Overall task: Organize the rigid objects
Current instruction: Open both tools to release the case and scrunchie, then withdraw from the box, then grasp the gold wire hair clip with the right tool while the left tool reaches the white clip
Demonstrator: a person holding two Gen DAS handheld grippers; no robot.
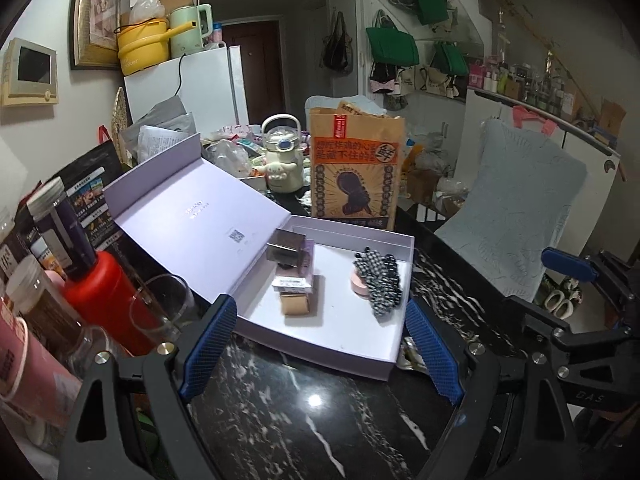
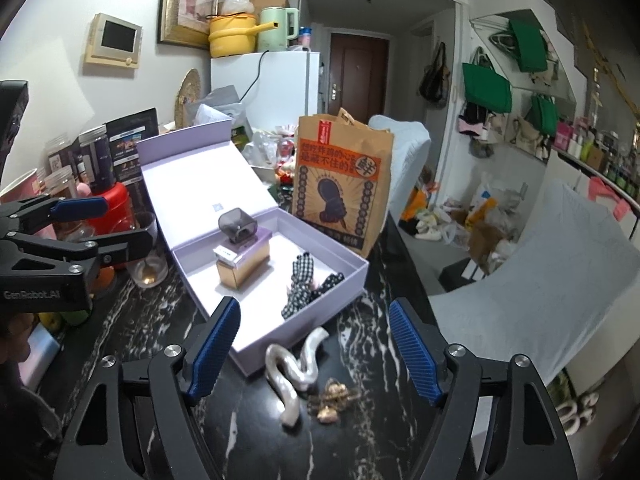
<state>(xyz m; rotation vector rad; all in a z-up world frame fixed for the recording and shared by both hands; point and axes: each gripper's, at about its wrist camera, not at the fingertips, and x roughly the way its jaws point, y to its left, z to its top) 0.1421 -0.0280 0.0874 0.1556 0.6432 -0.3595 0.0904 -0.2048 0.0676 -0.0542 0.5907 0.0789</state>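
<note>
An open lavender box lies on the black marble table with its lid folded back to the left. Inside stand a perfume bottle with a dark cap and a small tan box. A black-and-white checkered bow rests over a pink round piece. On the table in front of the box lie a pearly wavy clip and a gold clip. My left gripper hovers open at the box's near edge. My right gripper is open above the pearly clip, not touching it.
A brown paper bag stands behind the box. A drinking glass, a red canister and several jars crowd the left side. A cream kettle sits further back. A covered chair stands at the right.
</note>
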